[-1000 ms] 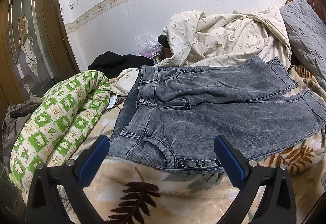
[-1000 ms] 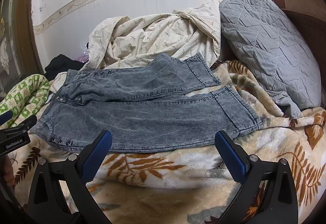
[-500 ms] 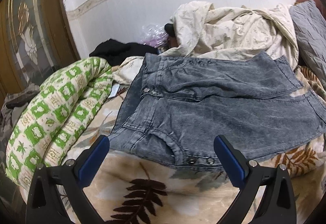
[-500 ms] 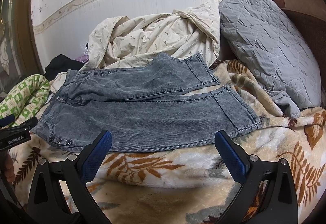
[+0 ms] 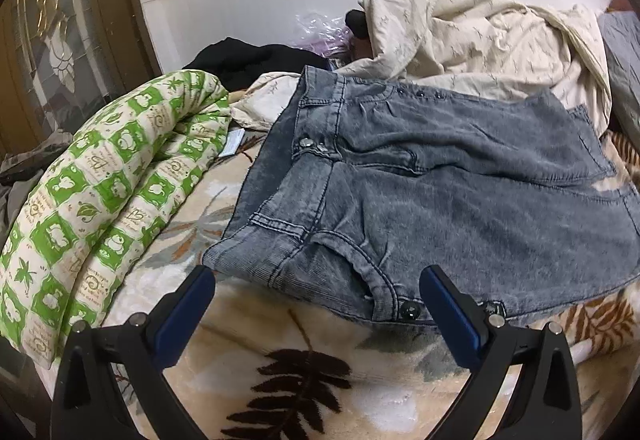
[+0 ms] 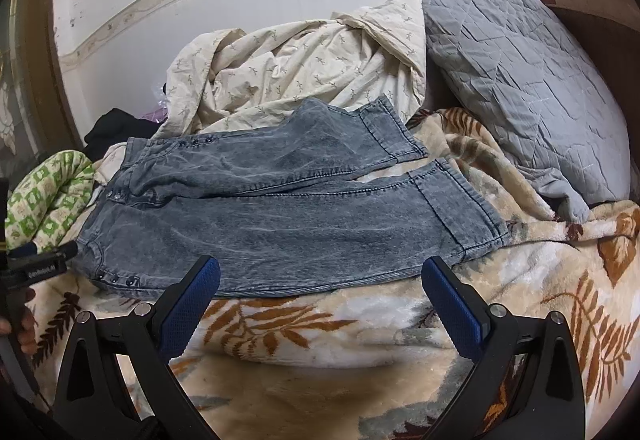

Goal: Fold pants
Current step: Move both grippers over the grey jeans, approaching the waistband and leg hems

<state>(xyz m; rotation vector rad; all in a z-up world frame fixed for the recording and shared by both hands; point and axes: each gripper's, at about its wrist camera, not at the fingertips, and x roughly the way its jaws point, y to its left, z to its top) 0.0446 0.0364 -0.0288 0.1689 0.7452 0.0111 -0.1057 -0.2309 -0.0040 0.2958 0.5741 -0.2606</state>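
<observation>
Grey washed denim pants [image 6: 280, 228] lie flat on a leaf-patterned blanket [image 6: 360, 328], waistband to the left, both legs pointing right with a gap between the hems. In the left wrist view the waistband end [image 5: 400, 208] fills the middle. My left gripper [image 5: 316, 292] is open and empty, its fingertips at the near waistband corner, right pad by the side studs. It also shows at the left edge of the right wrist view [image 6: 40, 260]. My right gripper [image 6: 320, 284] is open and empty, just short of the near leg's edge.
A green-and-white rolled quilt [image 5: 100, 200] lies left of the waistband. A cream crumpled duvet [image 6: 304, 72] and a black garment [image 5: 256, 60] lie behind the pants. A grey quilted pillow [image 6: 520, 80] leans at the right. A white wall stands behind the bed.
My left gripper has moved in toward the near waistband corner, which now sits closer between its fingers. The right gripper has barely moved. The pants have not shifted.
</observation>
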